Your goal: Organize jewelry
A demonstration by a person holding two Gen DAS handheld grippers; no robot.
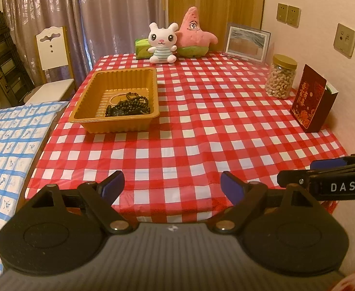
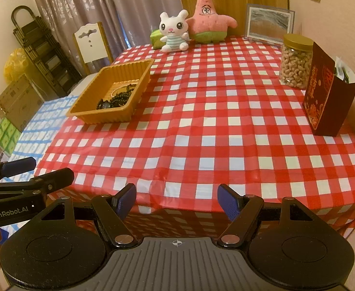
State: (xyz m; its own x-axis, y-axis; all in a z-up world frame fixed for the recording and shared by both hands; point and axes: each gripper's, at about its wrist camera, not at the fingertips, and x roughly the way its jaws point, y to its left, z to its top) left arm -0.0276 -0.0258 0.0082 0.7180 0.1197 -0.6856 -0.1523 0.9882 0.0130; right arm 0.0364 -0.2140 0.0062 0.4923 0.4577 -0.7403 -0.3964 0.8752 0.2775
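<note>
A gold plastic tray (image 1: 119,125) stands at the left of the red-checked table and holds dark bead strings (image 1: 129,106) and a thin gold ring-shaped piece. The tray (image 2: 104,118) and the beads (image 2: 116,99) also show in the right wrist view. My left gripper (image 1: 172,188) is open and empty, held over the table's near edge, well short of the tray. My right gripper (image 2: 176,202) is open and empty at the near edge too. Each gripper shows at the side of the other's view: the right (image 1: 327,174), the left (image 2: 32,172).
At the back stand a white bunny plush (image 1: 161,43), a pink starfish plush (image 1: 194,34) and a framed picture (image 1: 247,42). A jar of nuts (image 1: 281,76) and a dark red box (image 1: 310,99) stand at the right. A blue-checked surface (image 1: 10,145) and a chair (image 1: 53,60) lie left.
</note>
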